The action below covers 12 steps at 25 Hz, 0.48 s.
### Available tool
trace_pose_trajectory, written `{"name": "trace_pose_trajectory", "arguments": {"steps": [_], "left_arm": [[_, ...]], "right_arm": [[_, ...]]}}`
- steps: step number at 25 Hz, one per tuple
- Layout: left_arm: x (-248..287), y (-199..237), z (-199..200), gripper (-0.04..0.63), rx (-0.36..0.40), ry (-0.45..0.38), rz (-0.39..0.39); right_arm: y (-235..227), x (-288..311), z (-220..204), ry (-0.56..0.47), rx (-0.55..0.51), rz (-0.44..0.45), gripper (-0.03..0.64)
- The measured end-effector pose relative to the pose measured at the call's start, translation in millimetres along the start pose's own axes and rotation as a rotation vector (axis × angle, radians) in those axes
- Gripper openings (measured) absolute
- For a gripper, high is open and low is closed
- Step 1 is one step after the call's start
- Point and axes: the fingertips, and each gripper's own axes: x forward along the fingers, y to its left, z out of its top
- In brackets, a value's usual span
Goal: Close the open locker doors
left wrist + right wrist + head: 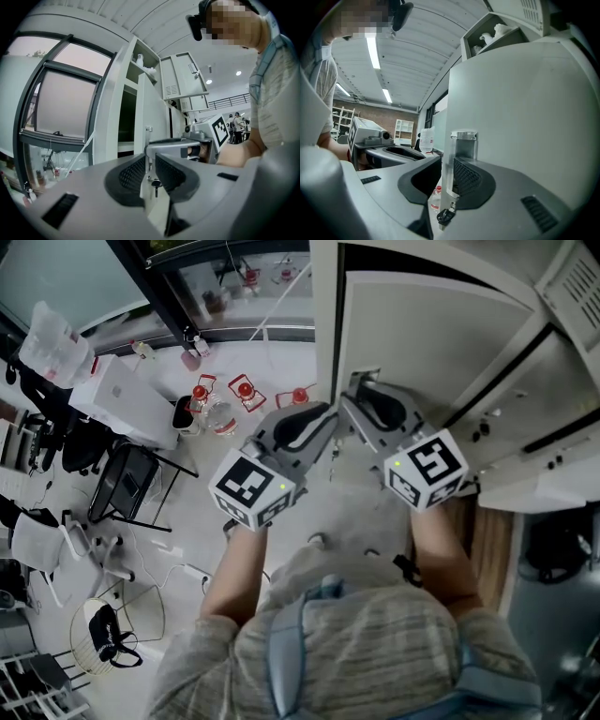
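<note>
While the person stands at the locker (323,306), the open door (422,343) juts out toward them, and both grippers meet at its free edge. Seen in its own view, the left gripper (150,164) has its jaws drawn narrow, pinching that edge where a key (156,183) sits in the lock. Just beside it, the right gripper (449,183) also clamps the edge, below a metal latch (464,143). Bottles (246,390) stand on the floor to the left.
</note>
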Motion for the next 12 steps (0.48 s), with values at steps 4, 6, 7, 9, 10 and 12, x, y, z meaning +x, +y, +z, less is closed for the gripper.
{"name": "trace_pose_trajectory", "arguments": {"steps": [4,6,7,9,10,12], "left_arm": [[-2.8,9.1,-1.2,0.049,0.006,-0.002,-0.017],[-3.7,14.6,-0.6,0.048,0.008,-0.003,-0.020],[-3.9,17.1,-0.1,0.049,0.009,-0.004,-0.021],[-3.6,21.8,0.9,0.048,0.012,-0.006,-0.024],[-3.2,24.1,1.2,0.049,0.013,-0.007,-0.026],[-1.3,28.3,1.1,0.049,0.016,-0.009,-0.029]], "right_arm": [[-6.1,9.6,-0.9,-0.003,0.009,-0.046,0.084],[-10.0,15.2,-0.3,-0.008,0.012,-0.068,0.086],[-12.3,17.5,-0.1,-0.009,0.014,-0.079,0.086],[-16.8,21.9,0.2,-0.008,0.018,-0.100,0.086],[-18.8,24.2,0.1,-0.008,0.020,-0.110,0.084],[-22.3,28.8,-0.6,-0.010,0.022,-0.127,0.086]]}}
